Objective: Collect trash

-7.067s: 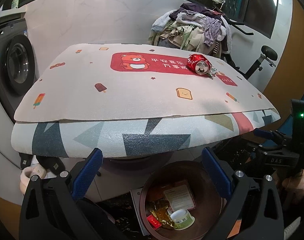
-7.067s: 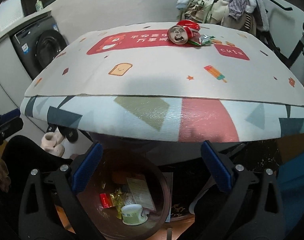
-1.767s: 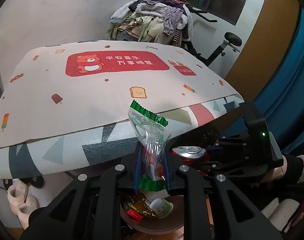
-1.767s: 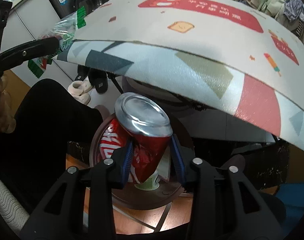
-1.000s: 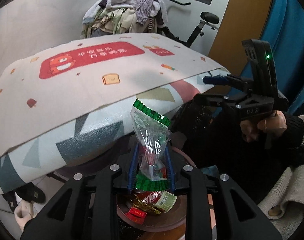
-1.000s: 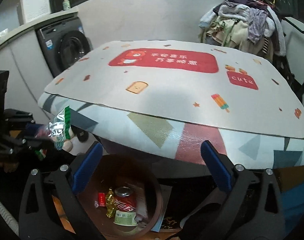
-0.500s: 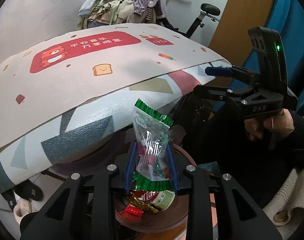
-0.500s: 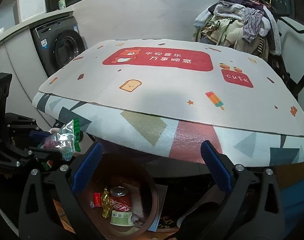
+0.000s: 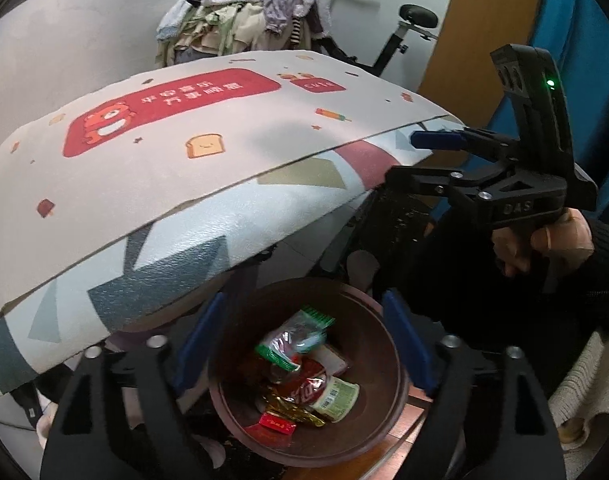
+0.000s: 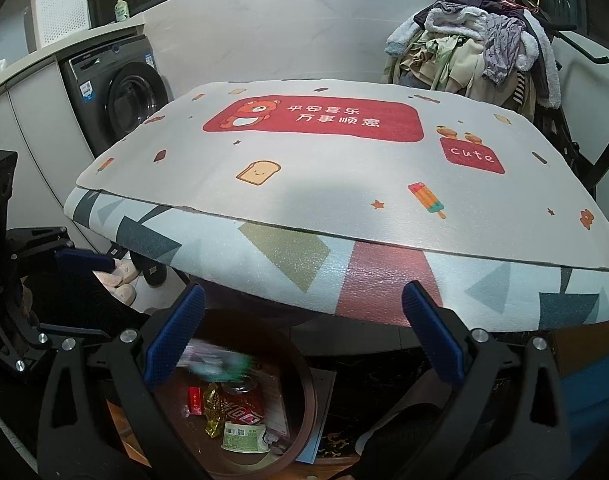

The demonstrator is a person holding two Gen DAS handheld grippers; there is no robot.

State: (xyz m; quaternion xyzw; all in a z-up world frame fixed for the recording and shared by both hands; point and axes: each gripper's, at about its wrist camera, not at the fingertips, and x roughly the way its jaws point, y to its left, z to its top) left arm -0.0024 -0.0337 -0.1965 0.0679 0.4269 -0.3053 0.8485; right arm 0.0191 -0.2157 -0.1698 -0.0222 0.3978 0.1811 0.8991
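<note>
A round brown bin [image 9: 388,396] stands on the floor under the table's front edge, and it also shows in the right wrist view [image 10: 306,400]. In it lie a clear green-edged wrapper [image 9: 294,338], a crushed red can [image 9: 304,386], a small green-labelled cup [image 9: 338,398], a gold wrapper and a red packet. The wrapper looks blurred above the can in the right wrist view [image 10: 220,364]. My left gripper [image 9: 300,340] is open and empty right above the bin. My right gripper [image 10: 302,334] is open and empty, held above the bin's right side.
The table carries a white mat [image 10: 344,168] with a red bear banner. A washing machine [image 10: 116,96] stands at the back left. A heap of clothes [image 10: 476,52] on an exercise bike is behind the table. Slippers [image 10: 118,280] lie on the floor.
My left gripper has opened and the green-edged wrapper has dropped out of it into the bin. The right gripper stays open and has hardly moved.
</note>
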